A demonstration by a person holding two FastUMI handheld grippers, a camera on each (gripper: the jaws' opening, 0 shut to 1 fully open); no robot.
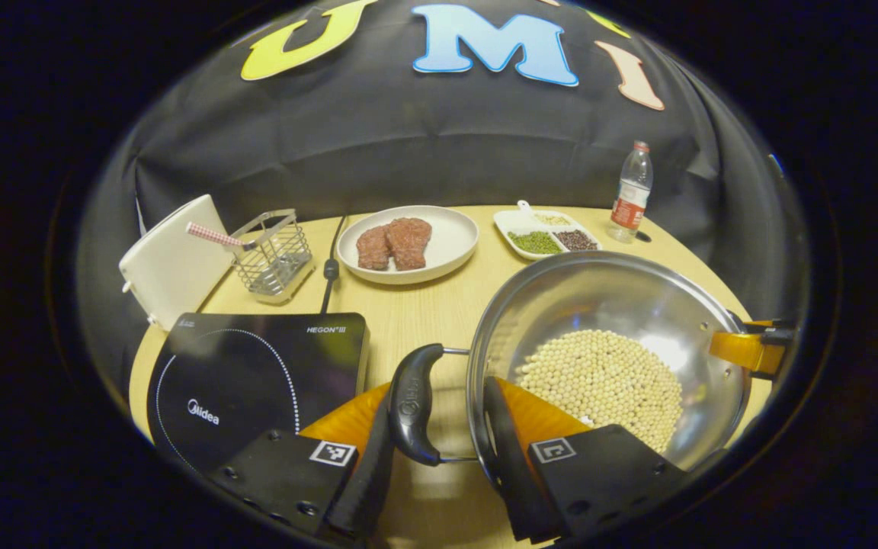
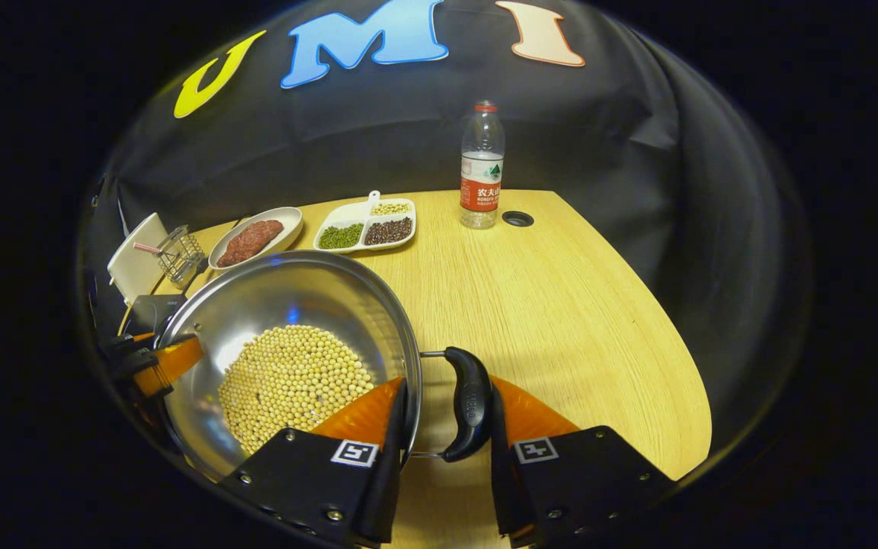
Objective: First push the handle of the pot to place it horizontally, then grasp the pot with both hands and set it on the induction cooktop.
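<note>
Both grippers are seen straddling the pot's two side handles. The left gripper (image 1: 439,457) has one finger outside the black left handle (image 1: 414,404) and the other inside the pot rim; the jaws are apart, with a gap visible between handle and inner finger, so no full clamp is judged yet. The right gripper (image 2: 445,450) is set the same way around the right handle (image 2: 468,404), one finger inside the rim, one just beside the handle's outer face; whether both press cannot be told.

Going from largest to smallest: a pale wooden table (image 2: 561,305) carries everything. The stainless steel pot (image 1: 614,305), partly filled with soybeans (image 1: 599,381), rests on the table just beside the black induction cooktop (image 1: 256,374), not on it. Behind are a white plate of raw meat (image 1: 450,244), a white board (image 1: 172,267), a divided dish of beans (image 1: 515,225), a wire basket (image 1: 275,255) and a water bottle (image 1: 631,194).

Both handles lie level, so the pushing step is judged done. Closing on the handles, lifting and setting the pot on the cooktop are left.
</note>
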